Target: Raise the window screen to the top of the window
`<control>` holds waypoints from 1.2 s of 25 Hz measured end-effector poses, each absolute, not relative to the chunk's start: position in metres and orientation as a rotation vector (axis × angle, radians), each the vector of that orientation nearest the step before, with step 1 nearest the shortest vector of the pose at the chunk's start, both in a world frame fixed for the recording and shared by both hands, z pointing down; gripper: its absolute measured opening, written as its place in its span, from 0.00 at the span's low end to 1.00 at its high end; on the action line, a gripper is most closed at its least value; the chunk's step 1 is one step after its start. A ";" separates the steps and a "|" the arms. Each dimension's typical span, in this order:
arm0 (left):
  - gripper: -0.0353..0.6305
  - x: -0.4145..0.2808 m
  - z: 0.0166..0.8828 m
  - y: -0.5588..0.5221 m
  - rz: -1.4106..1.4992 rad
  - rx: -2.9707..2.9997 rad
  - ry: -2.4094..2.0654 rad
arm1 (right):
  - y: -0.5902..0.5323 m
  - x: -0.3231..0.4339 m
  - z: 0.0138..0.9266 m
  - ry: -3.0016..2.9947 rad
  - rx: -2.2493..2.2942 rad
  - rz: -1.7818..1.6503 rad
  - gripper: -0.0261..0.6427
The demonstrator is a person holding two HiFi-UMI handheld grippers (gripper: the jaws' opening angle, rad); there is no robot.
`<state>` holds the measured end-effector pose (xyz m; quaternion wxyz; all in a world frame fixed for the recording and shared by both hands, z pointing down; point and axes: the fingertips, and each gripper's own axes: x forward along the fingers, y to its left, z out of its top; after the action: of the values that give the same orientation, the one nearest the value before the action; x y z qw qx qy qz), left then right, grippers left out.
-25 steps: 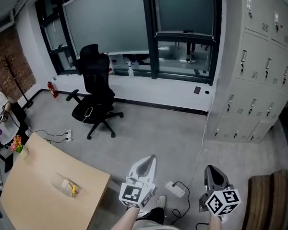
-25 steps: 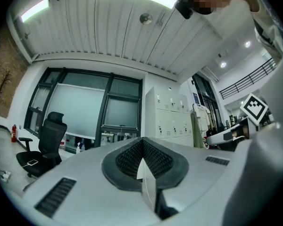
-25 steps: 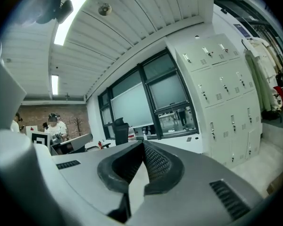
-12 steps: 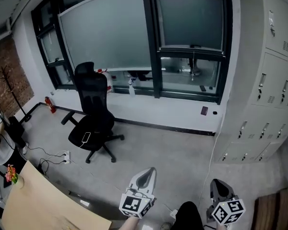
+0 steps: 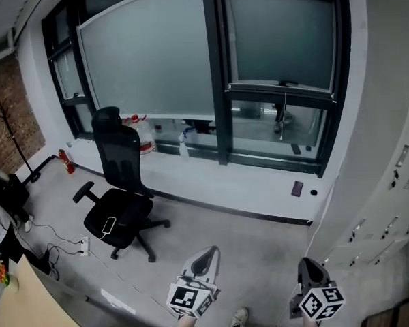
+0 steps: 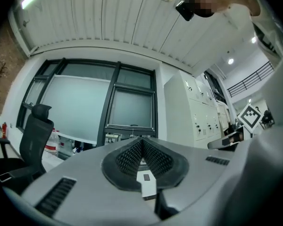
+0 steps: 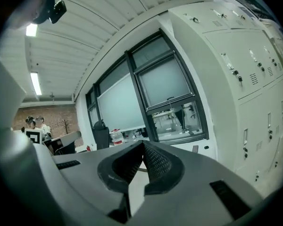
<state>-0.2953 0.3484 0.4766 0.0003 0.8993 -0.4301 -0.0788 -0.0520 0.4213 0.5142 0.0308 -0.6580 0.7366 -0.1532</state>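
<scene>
facing the dark-framed window (image 5: 218,80), the left tool (image 5: 206,254) and the right tool (image 5: 308,264) are held low at the bottom edge of the head view, above the grey floor (image 5: 252,240). each tool's ribbed black jaws are seen pressed together, with nothing caught between them. the grey translucent window screen (image 5: 281,39) of the narrower right pane is found well apart from both tools, high and ahead of them. its dark bottom bar (image 5: 279,89) is set partway down the pane, and a thin pull cord (image 5: 283,118) is seen hanging below it. a wider grey screen (image 5: 150,56) is drawn over the left pane. a black office chair (image 5: 119,199) is placed left of the tools, and tall white lockers (image 5: 392,155) are seen at their right.
</scene>
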 end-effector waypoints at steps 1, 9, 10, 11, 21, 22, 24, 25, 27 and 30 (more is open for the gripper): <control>0.06 -0.283 0.472 0.326 -0.258 2.835 -1.333 | 0.397 -0.041 0.507 2.270 -2.023 -0.449 0.05; 0.06 -0.215 0.433 0.170 -0.320 2.922 -1.285 | 0.232 -0.009 0.457 2.435 -1.941 -0.244 0.05; 0.06 -0.210 0.436 0.152 -0.309 2.922 -1.273 | 0.217 -0.006 0.458 2.448 -1.947 -0.234 0.05; 0.06 -0.204 0.441 0.132 -0.304 2.919 -1.264 | 0.200 0.000 0.461 2.452 -1.959 -0.230 0.05; 0.06 -0.111 0.425 -0.124 -0.440 2.911 -1.213 | -0.024 0.074 0.463 2.364 -2.033 -0.263 0.05; 0.06 -0.099 0.419 -0.147 -0.446 2.923 -1.194 | -0.046 0.082 0.454 2.351 -2.042 -0.234 0.05; 0.06 -0.074 0.412 -0.188 -0.428 2.943 -1.158 | -0.082 0.101 0.441 2.308 -2.070 -0.205 0.05; 0.06 -0.061 0.411 -0.207 -0.413 2.949 -1.143 | -0.100 0.110 0.438 2.291 -2.069 -0.212 0.05; 0.06 -0.038 0.408 -0.241 -0.387 2.963 -1.116 | -0.133 0.126 0.434 2.285 -2.036 -0.234 0.05; 0.06 -0.005 0.408 -0.284 -0.360 2.986 -1.098 | -0.181 0.155 0.434 2.320 -2.042 -0.204 0.05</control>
<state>-0.0046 -0.2844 0.4080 -0.0303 0.9322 -0.3428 -0.1124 0.1551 -0.1809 0.4337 0.0224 -0.6591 0.7488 -0.0658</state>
